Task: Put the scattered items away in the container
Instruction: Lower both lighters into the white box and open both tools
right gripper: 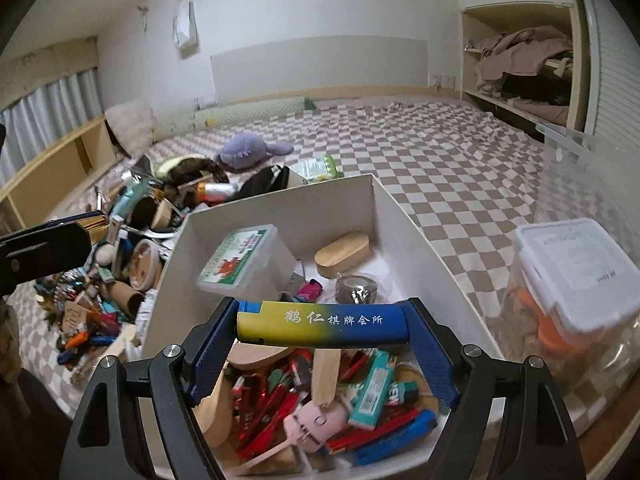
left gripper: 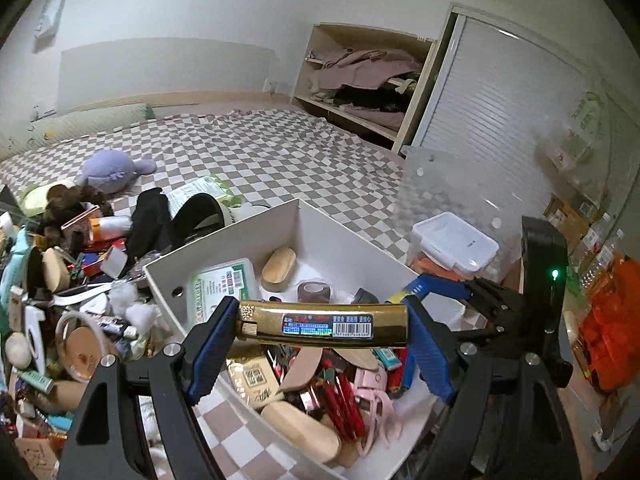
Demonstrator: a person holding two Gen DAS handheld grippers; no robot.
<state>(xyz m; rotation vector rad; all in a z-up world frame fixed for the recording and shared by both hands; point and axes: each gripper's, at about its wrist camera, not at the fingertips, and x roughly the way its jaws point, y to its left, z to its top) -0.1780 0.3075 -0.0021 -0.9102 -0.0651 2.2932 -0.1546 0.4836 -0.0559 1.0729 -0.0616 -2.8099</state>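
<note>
Left gripper point(left gripper: 322, 330) clamped gold lighter point(left gripper: 320, 324) crosswise, right gripper point(right gripper: 322, 330) clamped blue-yellow lighter point(right gripper: 320, 326); white box point(right gripper: 280, 208) directly below both.

- The left gripper point(left gripper: 322, 326) points forward and downward over the white container point(left gripper: 280, 224), its blue pads clamped endwise on a gold lighter point(left gripper: 322, 324) held crosswise.
- The right gripper point(right gripper: 322, 326) tilts down over the same container, jaws closed endwise on a yellow-and-blue lighter point(right gripper: 320, 324).
- Seen from the left wrist, the right gripper sits just beside the left one.
</note>
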